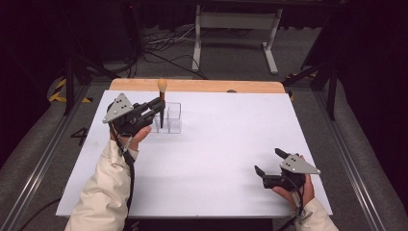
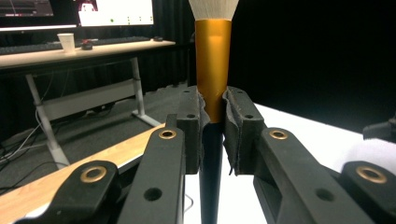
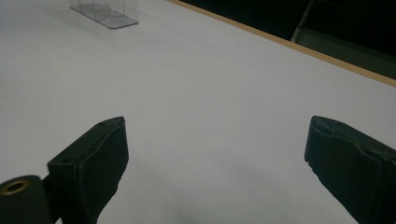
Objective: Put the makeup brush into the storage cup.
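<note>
A: Left gripper, jaws?

B: Closed tight on a makeup brush. In the left gripper view the pads pinch it right where the gold ferrule meets the black handle. Brush is upright, pale bristles on top, cut off at the frame edge.

A: Where's the brush w/ respect to the table?

B: High view: far-left part of the white table, held at a clear plastic organizer w/ open compartments. Handle runs down at the organizer's left side; can't tell if the tip is inside a compartment or just in front of it, walls are see-through.

A: Right gripper?

B: Jaws spread wide, holding nothing, touching nothing. Near-right part of the table, well apart from the organizer. In the right gripper view both black pads sit at the frame's sides w/ bare white tabletop between, organizer far off at top left.

A: Any brands, labels, text?

B: None readable. Grey three-cornered plate on the left gripper has small holes, no writing I can make out. Background of the left gripper view has lit monitors and a paper cup on a desk; screen content too small & blurred to read.

A: Hands?

B: Left hand in a cream sleeve under its gripper; right hand grips from below at the near edge.
</note>
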{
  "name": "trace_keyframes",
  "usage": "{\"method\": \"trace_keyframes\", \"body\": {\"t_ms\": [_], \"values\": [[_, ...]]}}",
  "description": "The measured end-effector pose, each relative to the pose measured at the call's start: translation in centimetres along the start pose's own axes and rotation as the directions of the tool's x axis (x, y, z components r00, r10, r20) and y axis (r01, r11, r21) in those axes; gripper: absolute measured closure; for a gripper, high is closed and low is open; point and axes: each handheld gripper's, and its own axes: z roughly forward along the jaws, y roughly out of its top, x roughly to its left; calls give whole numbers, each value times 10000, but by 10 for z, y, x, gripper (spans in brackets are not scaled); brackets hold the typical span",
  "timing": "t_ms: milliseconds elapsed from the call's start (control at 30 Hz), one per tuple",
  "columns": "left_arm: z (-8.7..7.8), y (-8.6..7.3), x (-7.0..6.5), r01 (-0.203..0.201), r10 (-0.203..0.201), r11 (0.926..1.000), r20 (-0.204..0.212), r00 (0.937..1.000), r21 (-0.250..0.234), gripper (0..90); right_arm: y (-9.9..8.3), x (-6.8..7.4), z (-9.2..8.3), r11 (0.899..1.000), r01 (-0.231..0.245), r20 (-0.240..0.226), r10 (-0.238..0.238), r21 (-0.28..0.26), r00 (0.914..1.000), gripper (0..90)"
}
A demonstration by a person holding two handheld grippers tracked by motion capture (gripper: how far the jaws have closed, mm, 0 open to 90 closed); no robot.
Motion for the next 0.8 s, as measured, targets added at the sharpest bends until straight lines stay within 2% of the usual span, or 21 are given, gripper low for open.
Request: {"method": "trace_keyframes", "body": {"t_ms": [233,333,533,800], "values": [[22,4,7,-96,96,10000,-173,9998,-23,779,0,0,0,10000,-21,-69,21,-53,10000,70],[28,3,10,-11,10,10000,-227,9997,-33,779,0,0,0,10000,-23,-79,22,-94,10000,70],[45,-1,17,206,-208,9998,-387,9990,-61,779,1,0,0,9999,-40,-136,38,-137,9999,74],[58,-12,23,304,-291,9992,-515,9982,241,779,1,1,0,9998,-38,-154,35,-192,9999,73]]}}
